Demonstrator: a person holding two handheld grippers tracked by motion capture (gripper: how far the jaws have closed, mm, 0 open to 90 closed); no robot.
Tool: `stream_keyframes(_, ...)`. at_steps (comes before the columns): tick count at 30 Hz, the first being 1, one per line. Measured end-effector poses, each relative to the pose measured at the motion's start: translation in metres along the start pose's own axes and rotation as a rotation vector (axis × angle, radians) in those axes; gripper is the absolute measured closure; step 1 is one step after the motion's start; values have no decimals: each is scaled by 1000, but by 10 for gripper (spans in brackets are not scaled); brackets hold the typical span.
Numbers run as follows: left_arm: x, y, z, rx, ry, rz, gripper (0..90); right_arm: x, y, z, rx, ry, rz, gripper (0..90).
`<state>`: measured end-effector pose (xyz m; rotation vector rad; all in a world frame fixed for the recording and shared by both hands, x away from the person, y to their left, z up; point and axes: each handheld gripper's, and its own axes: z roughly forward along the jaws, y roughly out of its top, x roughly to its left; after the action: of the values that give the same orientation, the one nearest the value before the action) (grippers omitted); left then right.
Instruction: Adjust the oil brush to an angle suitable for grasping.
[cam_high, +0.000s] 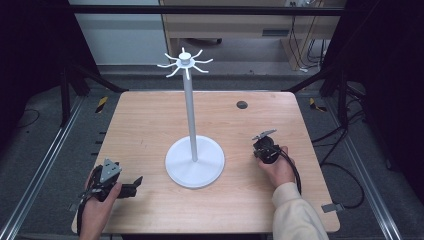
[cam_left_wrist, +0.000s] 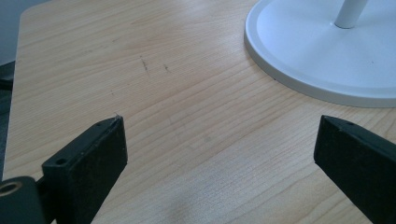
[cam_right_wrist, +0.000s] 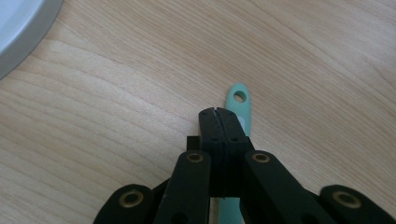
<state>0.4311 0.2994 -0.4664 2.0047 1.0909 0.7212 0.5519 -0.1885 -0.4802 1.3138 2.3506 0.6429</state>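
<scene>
Under the right gripper (cam_right_wrist: 218, 112), a green handle (cam_right_wrist: 240, 105)

Overhead forward view; 2 close tabletop (cam_high: 150, 120) views

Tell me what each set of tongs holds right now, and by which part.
The left tongs are open and empty. The right tongs are shut above a mint-green handle with a hanging hole; whether they grip it cannot be told.

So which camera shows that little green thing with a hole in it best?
The right gripper view: the mint-green strip, with a hole at its tip, lies on the table under the shut right tongs. In the high view the hand and tongs cover that spot. The left gripper view looks toward the white stand's base.
</scene>
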Motion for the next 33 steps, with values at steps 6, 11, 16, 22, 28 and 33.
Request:
stream_keyframes(6, 0, 0, 0, -1, 0, 1, 22, -13, -3, -2, 0, -61, 61, 900)
stream_keyframes(11, -1, 0, 1, 4, -5, 3, 23, -29, -8, -5, 5, -112, 125, 900)
stream_keyframes(16, 0, 0, 1, 0, -4, 2, 22, -37, -12, -12, -30, -94, 164, 900)
stream_keyframes(22, 0, 0, 0, 0, -4, 1, 22, -36, -13, -21, -40, -78, 174, 900)
stream_keyframes(28, 0, 0, 0, -1, -5, 2, 22, -32, -16, -35, -38, -56, 185, 894)
stream_keyframes(33, -1, 0, 0, 1, -4, 3, 23, -26, -24, -43, 3, -30, 182, 825)
